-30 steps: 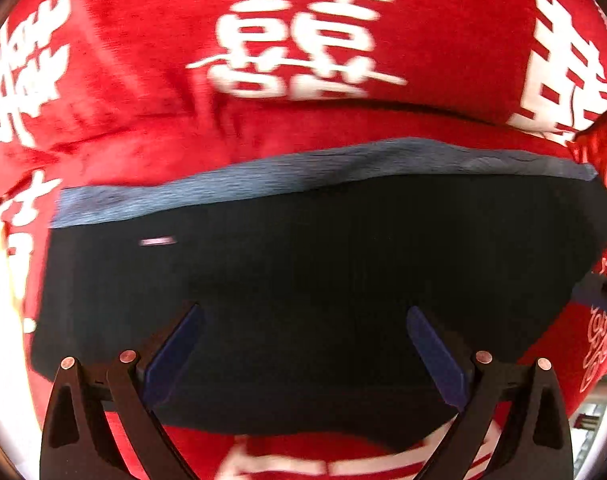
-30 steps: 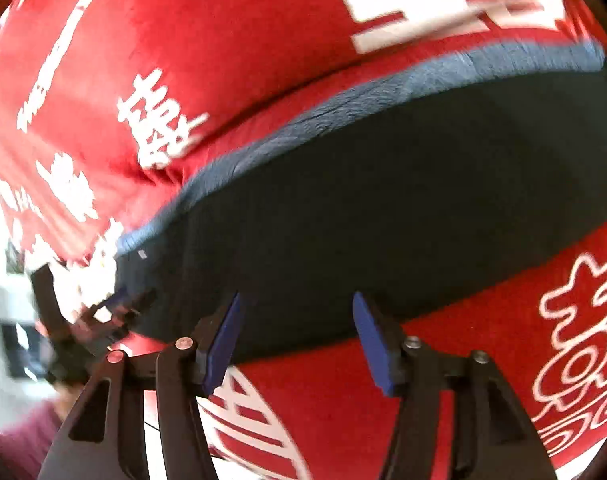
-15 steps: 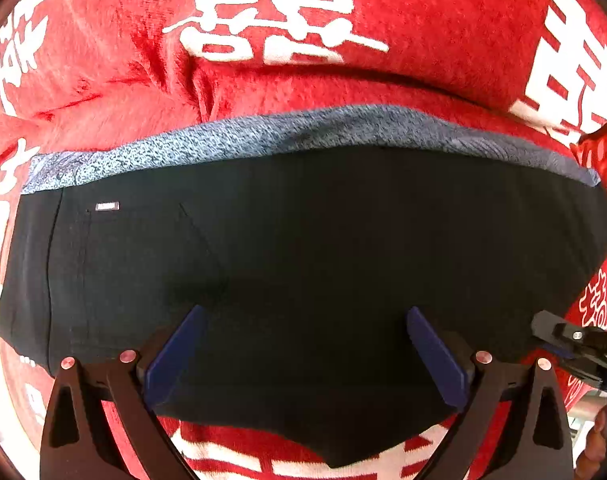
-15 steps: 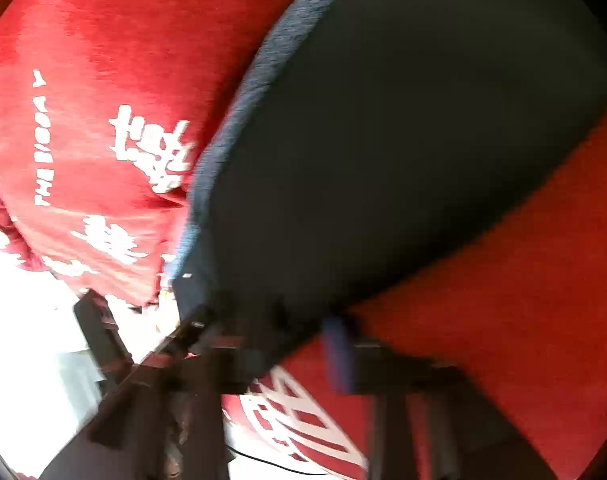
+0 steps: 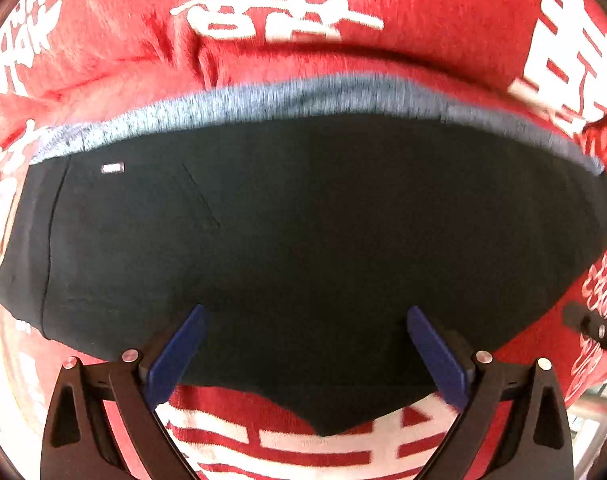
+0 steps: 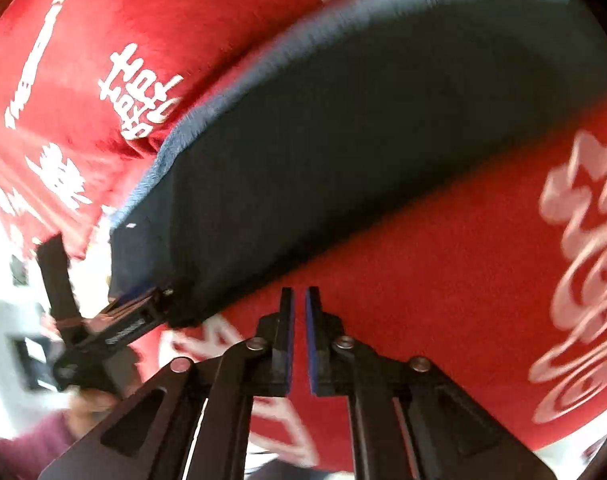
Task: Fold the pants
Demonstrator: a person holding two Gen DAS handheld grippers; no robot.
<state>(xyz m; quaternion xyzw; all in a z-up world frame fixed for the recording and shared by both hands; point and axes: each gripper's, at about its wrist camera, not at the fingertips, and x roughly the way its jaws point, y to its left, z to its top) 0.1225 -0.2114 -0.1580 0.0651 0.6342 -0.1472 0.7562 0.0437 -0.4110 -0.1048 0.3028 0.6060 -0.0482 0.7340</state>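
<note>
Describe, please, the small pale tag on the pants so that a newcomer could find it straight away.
Start with the red blanket printed with white characters; the dark pants lie flat across it. Follow their grey-blue waistband to its left end in the left wrist view. Just below it sits the tag, a tiny pale rectangle, the only light mark on the otherwise plain dark cloth.

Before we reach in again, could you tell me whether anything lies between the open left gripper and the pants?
Nothing visible does. The left gripper hangs open directly over the dark pants, which lie flat on the red blanket, with only air between fingers and fabric.
</note>
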